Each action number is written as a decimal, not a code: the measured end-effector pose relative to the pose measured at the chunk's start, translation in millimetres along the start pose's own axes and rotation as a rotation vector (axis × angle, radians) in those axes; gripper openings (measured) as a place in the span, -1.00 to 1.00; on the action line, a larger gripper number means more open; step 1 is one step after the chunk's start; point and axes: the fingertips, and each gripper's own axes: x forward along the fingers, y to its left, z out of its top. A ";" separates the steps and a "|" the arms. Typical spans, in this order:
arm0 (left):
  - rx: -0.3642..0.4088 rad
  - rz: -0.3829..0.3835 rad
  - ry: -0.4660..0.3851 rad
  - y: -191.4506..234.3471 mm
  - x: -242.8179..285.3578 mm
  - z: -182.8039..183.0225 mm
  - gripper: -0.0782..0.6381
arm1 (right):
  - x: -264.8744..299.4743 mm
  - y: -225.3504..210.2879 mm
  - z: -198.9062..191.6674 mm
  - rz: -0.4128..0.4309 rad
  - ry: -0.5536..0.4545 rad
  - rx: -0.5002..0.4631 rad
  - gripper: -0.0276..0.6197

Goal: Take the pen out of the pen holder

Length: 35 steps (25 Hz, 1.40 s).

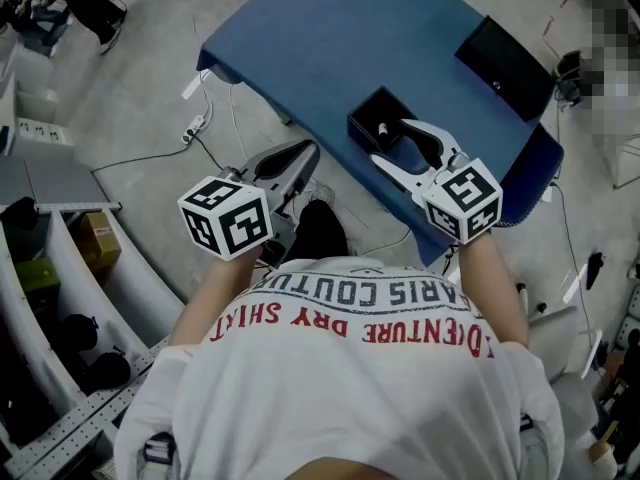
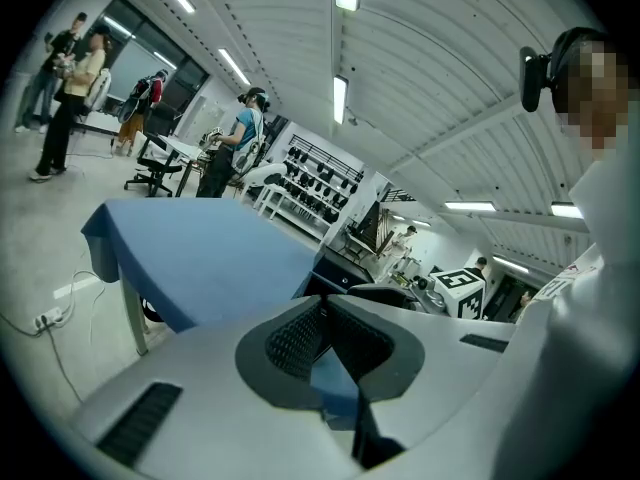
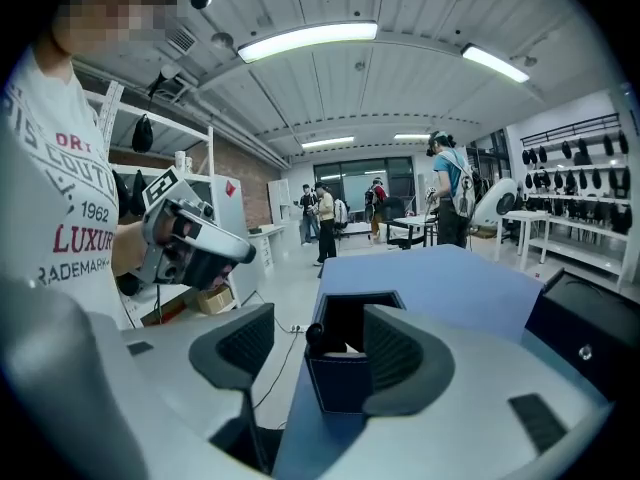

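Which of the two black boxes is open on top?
The pen holder at the table's near edge, just ahead of the right gripper, a pen inside. The far black box is shut.

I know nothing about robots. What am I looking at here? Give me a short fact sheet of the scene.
Surface: table with a blue cover
Container: black square pen holder, near the table's front edge
Contents: pen standing in it, not yet taken out
Right hand: right tool, jaws apart, at the pen holder, gripping nothing
Left hand: left tool, jaws together, empty, held off the side of the table
Also there: black box, farther back on the right
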 end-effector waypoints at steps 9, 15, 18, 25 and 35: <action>0.007 -0.039 0.043 11.1 13.3 4.4 -0.67 | 11.1 -5.4 -7.6 -0.051 0.034 -0.010 -0.22; 0.006 -0.066 0.061 12.5 15.7 2.7 -0.67 | 12.3 -8.8 -12.9 -0.085 0.047 0.003 -0.38; 0.014 -0.078 0.070 11.7 18.4 5.2 -0.67 | 11.5 -10.1 -12.2 -0.083 0.042 0.025 -0.41; 0.026 -0.089 0.085 12.0 24.3 13.9 -0.67 | 9.8 -25.3 -6.3 -0.130 0.034 0.058 -0.58; 0.053 -0.092 0.098 13.3 34.0 23.7 -0.67 | 9.9 -40.4 -1.6 -0.181 0.029 0.031 -0.64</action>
